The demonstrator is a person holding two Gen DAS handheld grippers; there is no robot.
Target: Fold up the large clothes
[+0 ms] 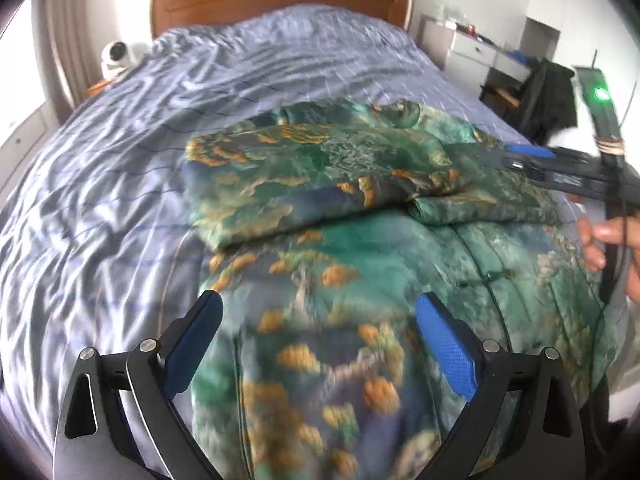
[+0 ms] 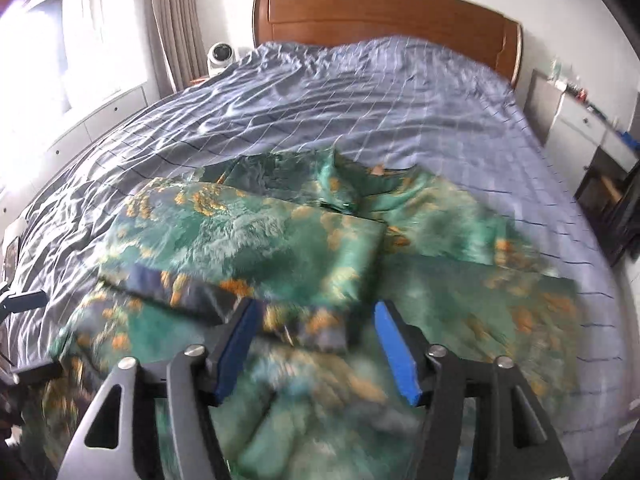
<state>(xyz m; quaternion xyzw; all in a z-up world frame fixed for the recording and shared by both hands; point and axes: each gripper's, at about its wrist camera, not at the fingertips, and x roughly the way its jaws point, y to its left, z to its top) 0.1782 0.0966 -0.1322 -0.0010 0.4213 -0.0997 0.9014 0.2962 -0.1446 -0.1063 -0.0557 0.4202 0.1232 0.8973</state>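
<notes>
A large green garment with orange and blue print (image 1: 328,184) lies partly folded on the bed, a sleeve laid across its upper part. It also shows in the right wrist view (image 2: 256,240). My left gripper (image 1: 320,336) is open and empty, hovering over the garment's near half. My right gripper (image 2: 316,344) is open and empty just above the folded sleeve edge. The right gripper also shows in the left wrist view (image 1: 532,156), reaching in from the right over the garment, with the hand holding it at the frame's edge.
The bed has a crumpled blue-grey checked cover (image 1: 160,128) and a wooden headboard (image 2: 384,16). A white round device (image 2: 220,56) stands at the bed's far left. White drawers and a desk (image 1: 472,48) stand at the right. A dark garment (image 1: 548,96) hangs by the desk.
</notes>
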